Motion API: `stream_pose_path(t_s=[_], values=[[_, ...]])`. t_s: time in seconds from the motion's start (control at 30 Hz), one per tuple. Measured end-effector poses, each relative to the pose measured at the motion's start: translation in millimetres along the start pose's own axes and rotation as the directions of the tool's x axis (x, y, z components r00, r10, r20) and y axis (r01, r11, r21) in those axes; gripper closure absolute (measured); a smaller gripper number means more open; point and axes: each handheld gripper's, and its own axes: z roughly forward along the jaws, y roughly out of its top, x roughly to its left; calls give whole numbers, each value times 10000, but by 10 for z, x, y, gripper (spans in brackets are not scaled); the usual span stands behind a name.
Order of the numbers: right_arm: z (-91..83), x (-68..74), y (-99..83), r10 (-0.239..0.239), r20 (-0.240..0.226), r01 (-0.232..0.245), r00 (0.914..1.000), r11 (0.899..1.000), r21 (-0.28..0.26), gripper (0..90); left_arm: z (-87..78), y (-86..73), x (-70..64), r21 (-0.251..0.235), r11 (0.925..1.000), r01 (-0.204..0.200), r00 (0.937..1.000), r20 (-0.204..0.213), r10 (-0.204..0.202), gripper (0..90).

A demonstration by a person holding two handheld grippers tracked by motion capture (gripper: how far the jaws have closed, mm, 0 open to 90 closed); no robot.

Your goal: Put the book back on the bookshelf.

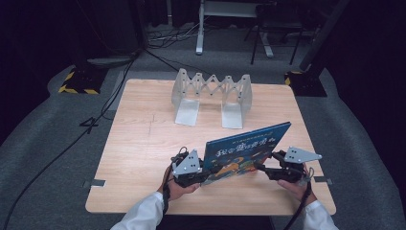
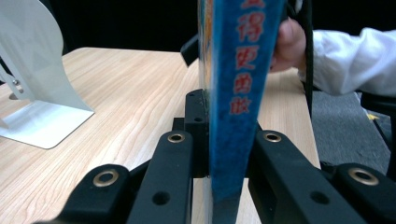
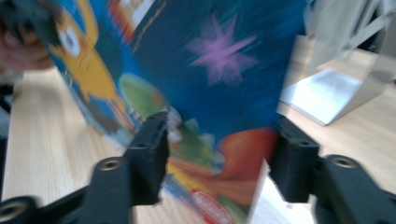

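A blue picture book [image 1: 244,143] stands tilted on its lower edge near the front of the wooden table [image 1: 139,143]. My left gripper [image 1: 207,171] is shut on its left end; in the left gripper view the blue spine with red lettering [image 2: 238,93] is clamped between the two jaws of my left gripper [image 2: 224,140]. My right gripper [image 1: 262,166] is at the book's lower right corner. In the blurred right gripper view its jaws [image 3: 219,144] stand wide apart, with the colourful cover [image 3: 210,70] facing the camera just beyond them.
A silver accordion-style book rack [image 1: 212,91] stands at the back middle of the table, also seen in the gripper views [image 2: 37,70] [image 3: 327,88]. Grey carpet, cables and stand bases surround the table.
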Motion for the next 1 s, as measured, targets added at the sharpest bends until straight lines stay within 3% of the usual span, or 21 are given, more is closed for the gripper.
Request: stream_pose_path(t_s=[0.03,0.17,0.4,0.57,0.77,0.9,1.0], values=[[10,20,-1,-80,155,80,9998,10000,30,428,-1,-4,5,-22,10000,55,10000,5,-55,821],[-18,-2,-15,12,6,-12,10000,10000,-15,457,4,6,-10,-33,10000,9,10000,-69,-10,815],[-10,-3,-32,68,-20,-68,10000,9999,-130,455,27,101,-25,-590,9981,-183,9992,-365,161,792],[-1,-10,-36,141,8,-141,9999,9998,-141,456,33,116,-27,-567,9984,-84,9989,-459,58,792],[10,-18,-37,241,-91,-243,9997,9996,-136,440,63,68,6,-980,9951,96,9999,40,-93,803],[26,-23,-37,355,-57,-356,9994,9992,-169,438,160,49,3,-524,9983,-267,9988,-422,245,761],[37,-27,-47,391,42,-390,9992,9992,-96,441,163,37,30,-690,9976,-30,9997,-254,12,787]])
